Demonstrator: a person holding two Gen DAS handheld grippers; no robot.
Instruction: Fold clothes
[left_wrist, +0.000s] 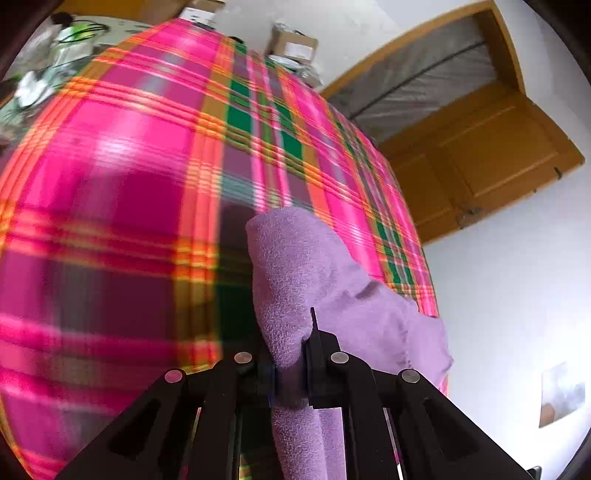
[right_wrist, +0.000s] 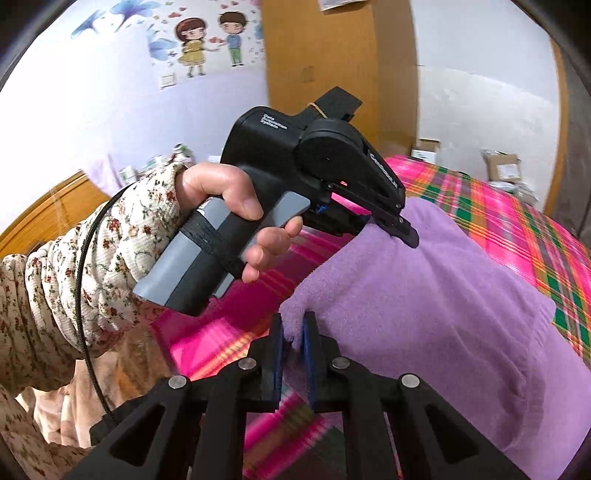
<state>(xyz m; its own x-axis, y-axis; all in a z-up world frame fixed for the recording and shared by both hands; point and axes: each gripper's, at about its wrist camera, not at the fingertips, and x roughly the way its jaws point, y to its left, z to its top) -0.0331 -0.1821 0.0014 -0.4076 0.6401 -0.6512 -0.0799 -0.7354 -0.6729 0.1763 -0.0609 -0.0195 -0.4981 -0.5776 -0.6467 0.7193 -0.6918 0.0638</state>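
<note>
Purple garment (right_wrist: 424, 302) pinched by left gripper (left_wrist: 291, 354) and right gripper (right_wrist: 293, 332), over plaid blanket (left_wrist: 129, 166); boxes (left_wrist: 295, 46) behind.

Handheld left gripper (right_wrist: 408, 232): black body, grey handle panels, white lettering, black cable trailing below the handle. Sleeve (right_wrist: 92, 251) behind the handle was cream ribbed knit with small red flowers.

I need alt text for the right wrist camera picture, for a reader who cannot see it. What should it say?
Two black grippers pinch a purple towel over a pink plaid sheet: the right gripper holds its near edge, and the left gripper, held by a hand in a floral sleeve, grips it farther back. Behind are a cartoon wall sticker and a wooden door.
</note>
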